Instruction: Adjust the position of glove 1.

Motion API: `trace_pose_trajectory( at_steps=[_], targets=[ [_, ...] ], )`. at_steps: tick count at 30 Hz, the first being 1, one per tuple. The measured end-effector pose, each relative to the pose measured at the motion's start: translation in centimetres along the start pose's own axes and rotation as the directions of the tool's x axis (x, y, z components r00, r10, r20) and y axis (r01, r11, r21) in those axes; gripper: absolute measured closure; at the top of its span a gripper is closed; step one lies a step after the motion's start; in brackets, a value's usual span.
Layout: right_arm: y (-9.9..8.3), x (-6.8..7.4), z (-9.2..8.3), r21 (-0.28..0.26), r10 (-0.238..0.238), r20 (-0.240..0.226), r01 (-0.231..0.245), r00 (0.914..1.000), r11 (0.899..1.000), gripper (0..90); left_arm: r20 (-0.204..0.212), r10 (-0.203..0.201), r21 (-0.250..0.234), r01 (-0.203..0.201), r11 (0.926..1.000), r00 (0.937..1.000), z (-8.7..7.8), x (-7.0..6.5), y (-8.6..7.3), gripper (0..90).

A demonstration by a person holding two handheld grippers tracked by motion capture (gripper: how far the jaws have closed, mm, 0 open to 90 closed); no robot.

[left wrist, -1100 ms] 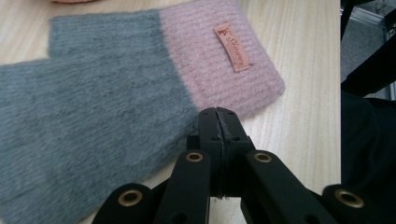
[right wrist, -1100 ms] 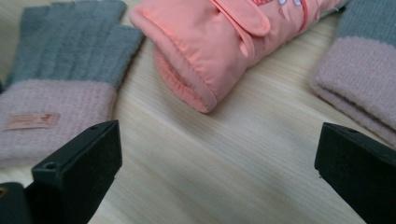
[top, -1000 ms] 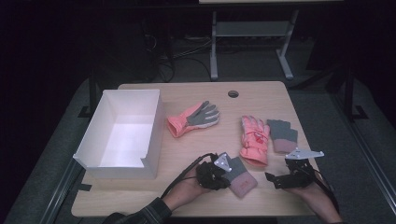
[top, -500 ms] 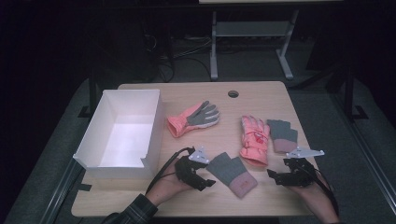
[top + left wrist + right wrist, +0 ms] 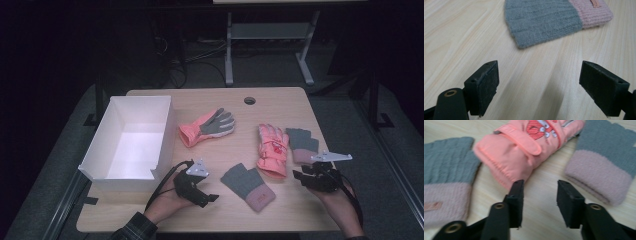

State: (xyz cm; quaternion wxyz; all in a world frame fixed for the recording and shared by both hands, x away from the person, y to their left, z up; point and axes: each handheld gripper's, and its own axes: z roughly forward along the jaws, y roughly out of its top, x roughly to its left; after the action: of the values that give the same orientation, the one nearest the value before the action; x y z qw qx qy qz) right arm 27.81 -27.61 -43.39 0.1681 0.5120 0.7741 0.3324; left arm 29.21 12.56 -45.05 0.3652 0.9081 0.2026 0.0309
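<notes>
The grey-pink knit mitt [image 5: 248,186] lies flat on the surface [image 5: 300,210] btw my two tongs, clear of both. My left tongs [image 5: 206,199] have just been opening, jaws now wide w/ nothing in them; my right tongs [image 5: 299,176] have just been closing, part shut on air, near the cuff of the orange ski glove [image 5: 272,150]. The mitt's prob light, soft & floppy, so I'd pinch the thick ribbed pink cuff, not the thin grey end.
</notes>
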Motion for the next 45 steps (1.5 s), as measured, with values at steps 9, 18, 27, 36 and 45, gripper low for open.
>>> trace_pose_trajectory(
  at_steps=[9,18,27,36,45],
  targets=[
    [2.2,-1.7,0.9,-0.02,0.038,0.034,-0.037,0.9987,0.999,90.0,-0.001,0.012,-0.006,-0.012,0.9999,0.9999,0.0,-0.2,0.2,16.2],
    [4.8,-4.6,4.1,-0.02,0.09,0.058,-0.089,0.9943,0.996,90.0,-0.003,-0.003,-0.023,0.003,0.9997,1.0,0.4,-0.2,0.1,16.3],
    [5.0,-5.6,6.7,0.056,0.067,0.065,-0.071,0.9956,0.996,90.0,0.013,-0.019,-0.025,0.019,0.9995,0.9997,0.6,-0.3,0.2,16.5],
    [4.1,-6.8,5.9,0.067,0.063,0.05,-0.067,0.9968,0.996,90.0,0.006,-0.008,-0.017,0.008,0.9998,1.0,0.6,-0.3,0.2,16.5],
    [3.0,-6.4,4.5,0.102,0.044,0.039,-0.047,0.9983,0.994,89.8,0.004,-0.014,-0.019,0.014,0.9997,0.9999,0.5,-0.1,0.2,16.5]
  ],
)
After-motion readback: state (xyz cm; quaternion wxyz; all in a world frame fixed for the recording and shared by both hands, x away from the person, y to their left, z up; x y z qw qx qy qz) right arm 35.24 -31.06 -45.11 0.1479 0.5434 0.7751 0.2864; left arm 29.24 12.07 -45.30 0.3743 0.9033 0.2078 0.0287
